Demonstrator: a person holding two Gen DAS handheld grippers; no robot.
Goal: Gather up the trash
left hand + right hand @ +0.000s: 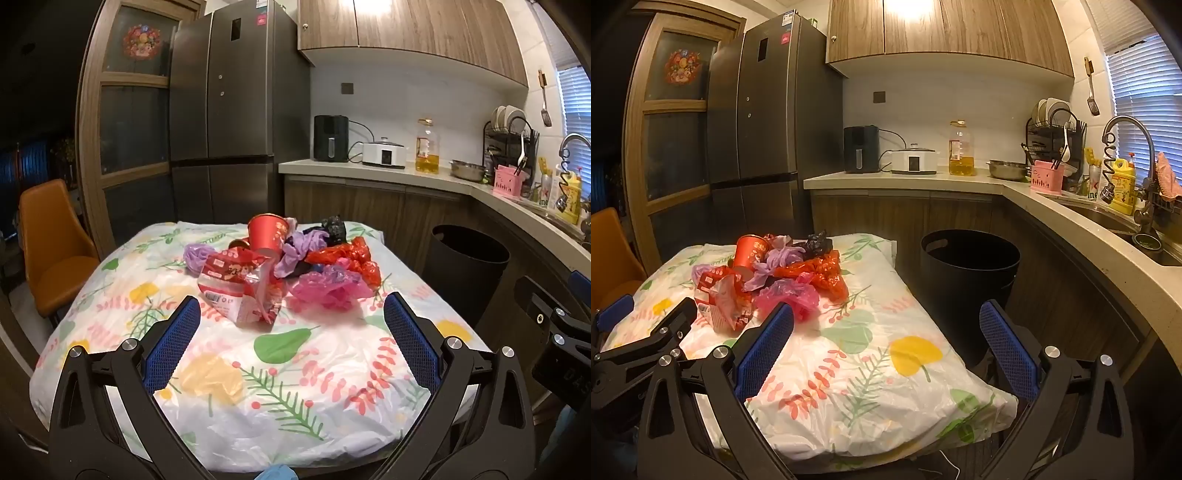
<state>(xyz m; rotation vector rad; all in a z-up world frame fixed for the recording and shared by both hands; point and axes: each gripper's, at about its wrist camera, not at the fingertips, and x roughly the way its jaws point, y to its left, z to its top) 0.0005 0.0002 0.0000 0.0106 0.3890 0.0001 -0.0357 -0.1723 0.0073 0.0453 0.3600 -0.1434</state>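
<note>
Through the left wrist view we are looking at crinkled trash heaped mid-table (110, 332) on a glossy floral plastic cloth: a red paper cup (266, 233) lying tilted, a torn red-and-clear snack wrapper (243, 288), thin crumpled bags in purple (295, 251), red (351, 258), pink (325, 291) and black (334, 227). We are holding the left tongs (291, 310) wide and empty, angled slightly downward, short of the heap.

Through the right wrist view we are seeing the round matte black bin (967, 273) standing on the floor just beside the table. We are keeping the right tongs (886, 317) spread wide, gripping nothing, over the table's near right edge.
</note>
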